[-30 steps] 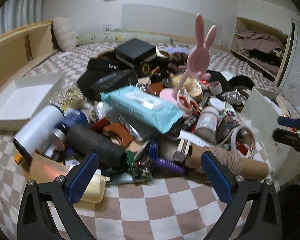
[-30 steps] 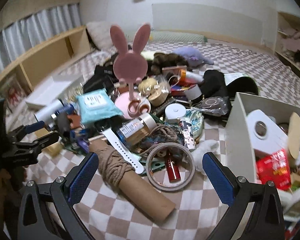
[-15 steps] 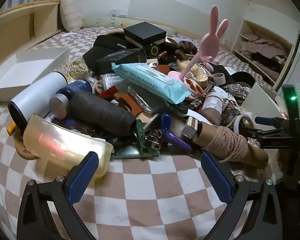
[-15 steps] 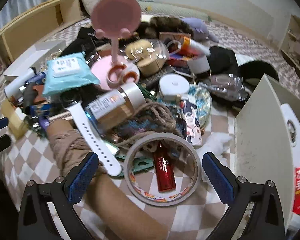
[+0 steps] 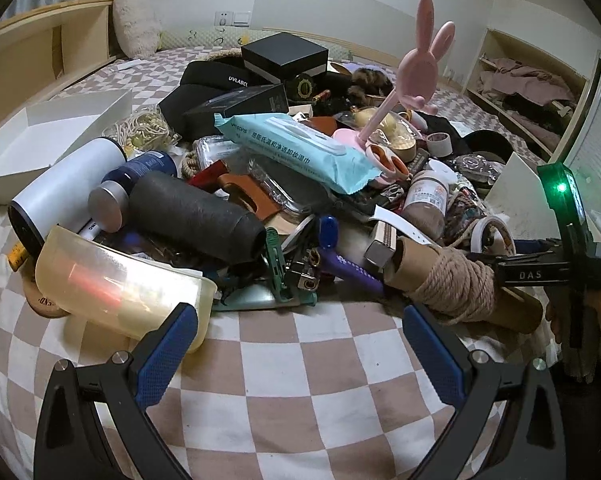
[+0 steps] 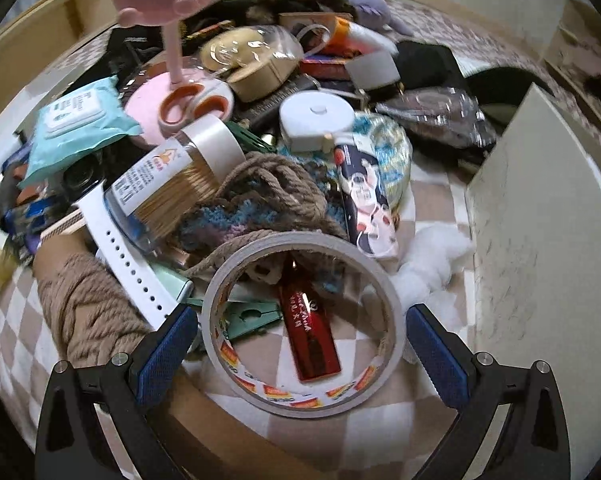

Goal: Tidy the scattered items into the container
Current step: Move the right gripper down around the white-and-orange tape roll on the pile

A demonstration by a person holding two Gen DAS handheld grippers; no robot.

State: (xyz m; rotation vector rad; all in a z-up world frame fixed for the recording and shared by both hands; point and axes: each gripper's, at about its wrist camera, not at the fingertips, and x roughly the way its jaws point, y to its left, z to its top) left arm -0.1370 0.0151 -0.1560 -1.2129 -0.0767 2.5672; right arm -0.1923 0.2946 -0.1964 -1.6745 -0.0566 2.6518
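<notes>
The right gripper (image 6: 302,354) has its blue fingers (image 6: 166,354) spread wide and grasping nothing. A tape ring (image 6: 300,320) lies flat between them, its left edge just beside the left finger and its right edge near the right one. Inside the tape ring rest a red tube (image 6: 310,336) and part of a green clip (image 6: 252,318). Left of the tape ring lies a cardboard tube wound with rope (image 6: 88,312), with a white watch strap (image 6: 124,252) across it. Right of the tape ring stands the white wall of the container (image 6: 540,232).

The left gripper (image 5: 300,344) is released too, its fingers (image 5: 166,350) wide apart over the bare checked bed cover (image 5: 300,392). A pale plastic tub (image 5: 120,284) lies on its side, touching the left finger. Behind the tub are a dark roll (image 5: 196,216), a white flask (image 5: 64,188), a pack of wet wipes (image 5: 300,152) and a pink rabbit stand (image 5: 416,64).

The surface is a bed in a bedroom, with a wooden shelf (image 5: 28,60) at the side and a white wall (image 5: 360,4) behind.

Compared with a second ago, the right gripper has come much lower and closer to the tape ring, which was then well ahead of the fingers. The left gripper has also moved nearer to the pile, and the plastic tub now shows fully.
</notes>
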